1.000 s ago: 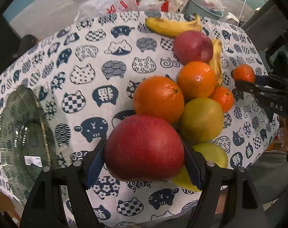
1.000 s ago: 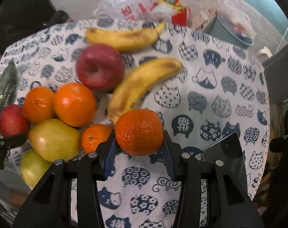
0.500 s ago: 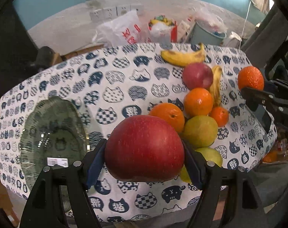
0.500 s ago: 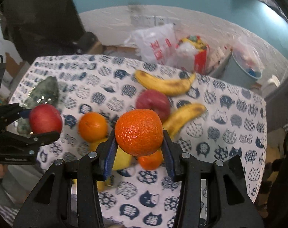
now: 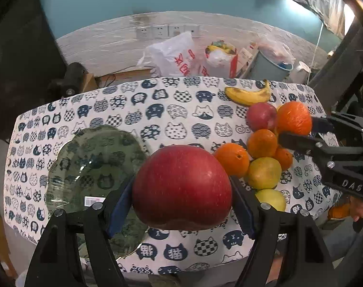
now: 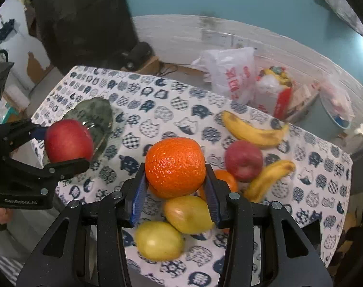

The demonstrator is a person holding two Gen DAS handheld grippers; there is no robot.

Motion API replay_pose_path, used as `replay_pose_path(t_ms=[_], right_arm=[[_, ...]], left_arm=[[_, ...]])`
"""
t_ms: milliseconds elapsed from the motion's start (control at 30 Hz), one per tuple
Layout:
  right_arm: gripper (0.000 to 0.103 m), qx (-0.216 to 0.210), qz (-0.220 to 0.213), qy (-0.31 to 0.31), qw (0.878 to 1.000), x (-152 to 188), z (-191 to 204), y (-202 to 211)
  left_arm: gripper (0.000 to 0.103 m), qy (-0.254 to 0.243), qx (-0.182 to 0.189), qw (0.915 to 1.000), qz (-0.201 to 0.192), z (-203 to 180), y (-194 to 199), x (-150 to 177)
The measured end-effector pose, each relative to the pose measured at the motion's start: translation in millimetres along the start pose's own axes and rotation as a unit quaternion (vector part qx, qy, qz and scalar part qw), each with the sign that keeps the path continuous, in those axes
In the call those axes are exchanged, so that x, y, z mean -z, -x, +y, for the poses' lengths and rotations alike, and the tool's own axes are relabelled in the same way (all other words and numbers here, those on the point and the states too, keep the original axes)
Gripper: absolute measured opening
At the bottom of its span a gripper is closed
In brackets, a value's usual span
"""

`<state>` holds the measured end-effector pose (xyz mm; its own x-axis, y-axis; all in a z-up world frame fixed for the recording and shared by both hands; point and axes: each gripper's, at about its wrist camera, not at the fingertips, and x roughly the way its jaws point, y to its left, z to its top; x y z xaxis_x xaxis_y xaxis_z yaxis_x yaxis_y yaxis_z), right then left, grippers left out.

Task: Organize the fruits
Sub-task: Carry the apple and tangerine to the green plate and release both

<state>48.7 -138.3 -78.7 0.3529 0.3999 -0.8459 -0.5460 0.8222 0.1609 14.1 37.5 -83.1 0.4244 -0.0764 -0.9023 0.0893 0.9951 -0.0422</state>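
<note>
My left gripper is shut on a big red apple, held high above the table's near edge. A green glass plate lies below and to its left. My right gripper is shut on an orange, raised over the fruit pile. That orange and the right gripper show at the right of the left wrist view. On the cloth lie a second red apple, two bananas, several oranges and two yellow-green pears.
The table wears a white cloth with navy cat faces. Behind it on the floor stand a white plastic bag, a red box and a grey bin. A dark frame rises at the right.
Both grippers have lifted with their fruit and tilted back, so the table looks smaller and the wall shows. The green plate has come further into the left wrist view.
</note>
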Motion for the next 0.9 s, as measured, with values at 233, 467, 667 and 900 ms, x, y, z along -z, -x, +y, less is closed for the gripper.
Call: replay_pose_path(t_ms=[233,467,667,900], right_arm=[[0.044,-0.020,0.012,0.027,0.999,-13.8,33.5,-18.4],[0.044,-0.041,0.025,0.048,0.998,-28.2,66.5,-38.0],[0.044,-0.057,0.039,0.066,0.995,-39.3,95.3,-57.3],[0.044,-0.079,0.058,0.083,0.992,-48.7,127.5,-82.8]], left_arm=[[0.078,0.026,-0.007,0.9996,0.001,29.0,2.1,8.2],[0.078,0.053,-0.019,0.9984,0.004,59.4,2.2,19.2],[0.078,0.076,-0.027,0.9967,0.011,85.7,-0.1,31.8],[0.078,0.102,-0.043,0.9935,0.024,118.5,-10.6,49.4]])
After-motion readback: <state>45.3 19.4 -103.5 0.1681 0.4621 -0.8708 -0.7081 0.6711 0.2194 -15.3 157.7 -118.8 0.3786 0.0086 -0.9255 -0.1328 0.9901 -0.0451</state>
